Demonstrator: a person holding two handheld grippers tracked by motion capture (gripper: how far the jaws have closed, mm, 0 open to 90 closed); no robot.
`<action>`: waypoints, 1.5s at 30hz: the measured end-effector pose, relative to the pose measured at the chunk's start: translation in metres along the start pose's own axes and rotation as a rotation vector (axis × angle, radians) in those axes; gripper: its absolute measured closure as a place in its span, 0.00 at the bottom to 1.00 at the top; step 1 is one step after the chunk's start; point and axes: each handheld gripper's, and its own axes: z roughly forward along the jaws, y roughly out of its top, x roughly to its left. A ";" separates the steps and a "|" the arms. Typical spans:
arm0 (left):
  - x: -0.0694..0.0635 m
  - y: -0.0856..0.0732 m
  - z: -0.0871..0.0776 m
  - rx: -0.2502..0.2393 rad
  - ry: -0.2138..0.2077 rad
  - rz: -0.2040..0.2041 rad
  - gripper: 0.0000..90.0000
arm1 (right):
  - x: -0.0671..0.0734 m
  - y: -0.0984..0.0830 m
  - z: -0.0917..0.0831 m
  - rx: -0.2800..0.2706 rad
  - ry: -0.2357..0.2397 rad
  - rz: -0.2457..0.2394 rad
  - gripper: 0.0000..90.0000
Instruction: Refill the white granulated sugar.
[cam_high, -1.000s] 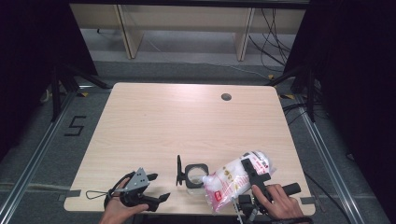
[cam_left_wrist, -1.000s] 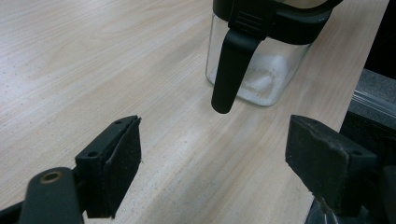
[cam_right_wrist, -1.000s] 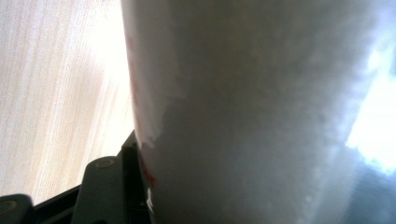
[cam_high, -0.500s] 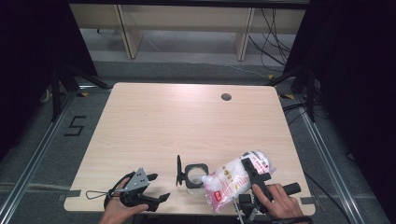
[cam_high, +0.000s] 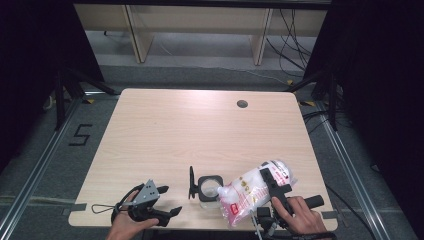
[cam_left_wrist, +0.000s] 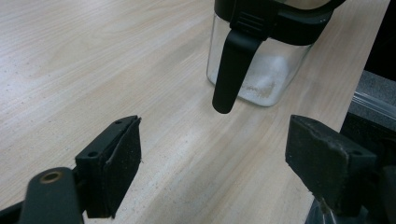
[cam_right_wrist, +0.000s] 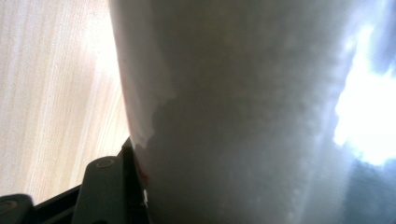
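Right gripper (cam_high: 276, 186) is clamped across a plastic bag (cam_high: 252, 190) of white grains, jaws spread around its bulk, and the bag is tipped so its low corner hangs over the open mouth of a clear jar (cam_high: 209, 189). From the right gripper view the bag (cam_right_wrist: 243, 112) is pressed right up against the lens, pale and cloudy, with one black jaw against its left edge. Over on the other side the left gripper (cam_high: 160, 202) rests low near the front edge of the table (cam_high: 190, 125), jaws wide and nothing between them. Its own view looks across bare wood to the jar (cam_left_wrist: 259, 70), close ahead but not touched. White grains already lie in the bottom of it, and the black flip lid (cam_left_wrist: 231, 70) hangs open down its near side.

That table is pale wood grain with rounded corners and a small round cable hole (cam_high: 242, 104) near the far right. Everything sits bunched at the front edge. Grey floor (cam_high: 45, 150) runs round it, a black "5" mark (cam_high: 80, 135) taped at the left. Pale shelving legs (cam_high: 135, 30) stand behind, loose cables (cam_high: 290, 30) trail at the back right, and dark curtains close off both sides.
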 end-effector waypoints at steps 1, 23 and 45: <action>0.000 0.000 0.000 -0.001 0.000 0.000 0.20 | 0.001 0.000 0.000 0.001 0.001 0.002 0.44; -0.001 0.000 0.001 -0.021 -0.020 -0.003 0.19 | 0.002 0.002 -0.001 -0.003 0.004 0.016 0.44; 0.000 0.001 -0.001 -0.021 -0.018 0.021 0.19 | -0.002 0.003 0.001 -0.017 0.005 0.012 0.44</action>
